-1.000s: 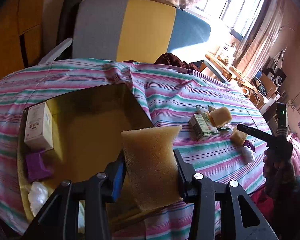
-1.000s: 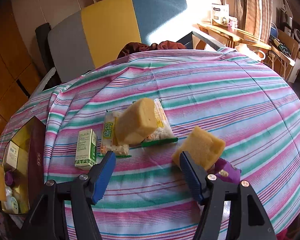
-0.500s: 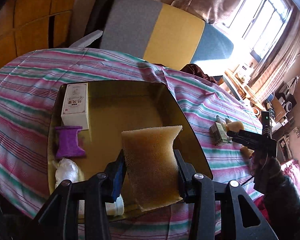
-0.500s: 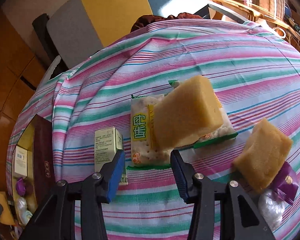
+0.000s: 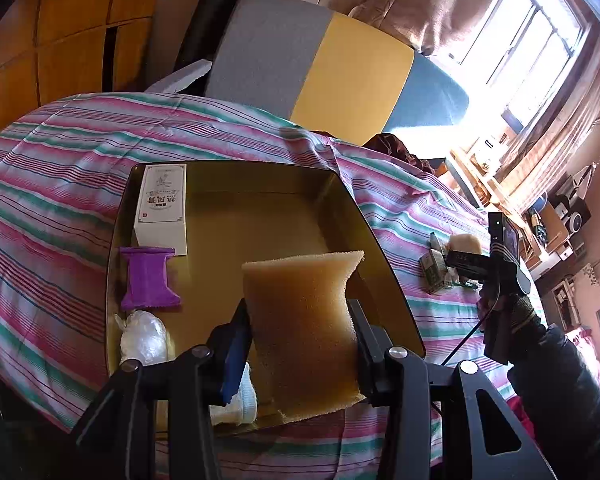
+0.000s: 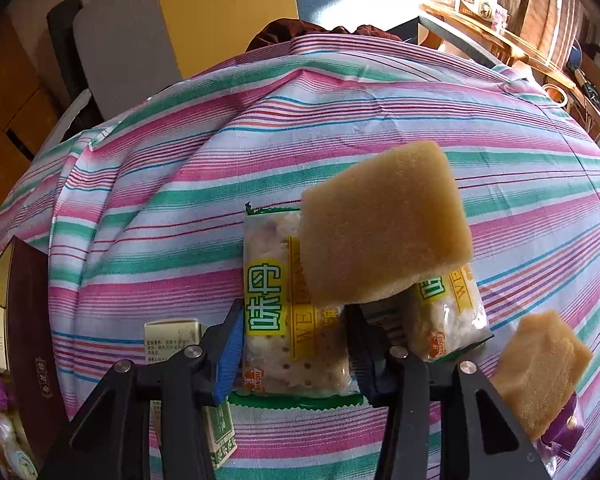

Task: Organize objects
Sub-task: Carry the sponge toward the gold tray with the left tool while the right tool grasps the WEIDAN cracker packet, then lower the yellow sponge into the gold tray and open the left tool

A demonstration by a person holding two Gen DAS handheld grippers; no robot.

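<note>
Between the left gripper's [image 5: 300, 344] pads, sponge [image 5: 302, 332] stands upright, long axis vertical.

Sponge [image 5: 300, 328] hides box [image 5: 228, 216] floor behind it. Green carton [image 6: 220, 424] mostly behind gripper fingers. Purple packet [image 6: 562, 436] cut by edge; its print unreadable.

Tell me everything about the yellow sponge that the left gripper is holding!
The sponge is a tan-yellow foam block with a rough, porous surface. It stands upright, squeezed at its sides between the left gripper's fingers, so its middle pinches in and its top flares wider. It hangs above the near part of the gold tray, in front of a purple packet and white box lying in that tray. Only the fingers visibly touch it.
</note>
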